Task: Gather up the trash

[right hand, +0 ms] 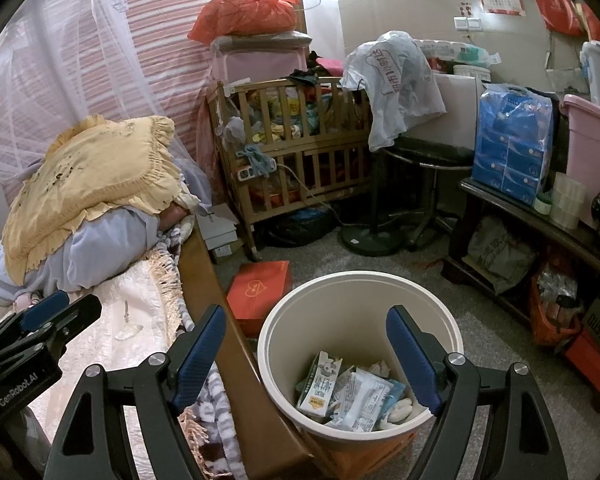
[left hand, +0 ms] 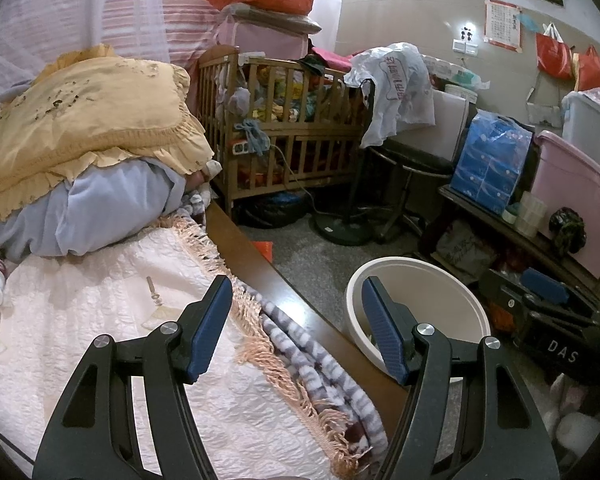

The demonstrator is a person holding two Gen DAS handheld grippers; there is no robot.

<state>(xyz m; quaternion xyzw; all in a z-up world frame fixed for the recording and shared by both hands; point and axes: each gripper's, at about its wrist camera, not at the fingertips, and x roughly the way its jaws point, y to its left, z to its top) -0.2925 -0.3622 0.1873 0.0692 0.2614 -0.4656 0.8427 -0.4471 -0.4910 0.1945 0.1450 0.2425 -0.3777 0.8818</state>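
Both tongs, left (left hand: 296, 328) and right (right hand: 306, 354), gape apart, gripping nothing. One round cream plastic bin (right hand: 272, 344) stands on the floor just beside the bed's wooden edge (right hand: 204, 276), holding several crumpled wrappers (right hand: 360, 400) and one green milk carton (right hand: 320, 384); their exact count is unclear. One red box (right hand: 260, 292) lies beyond.

The grey floor (right hand: 440, 280) is carrying a white bin (right hand: 340, 300) (wrappers inside), with a red box (right hand: 260, 292) lying beside it.
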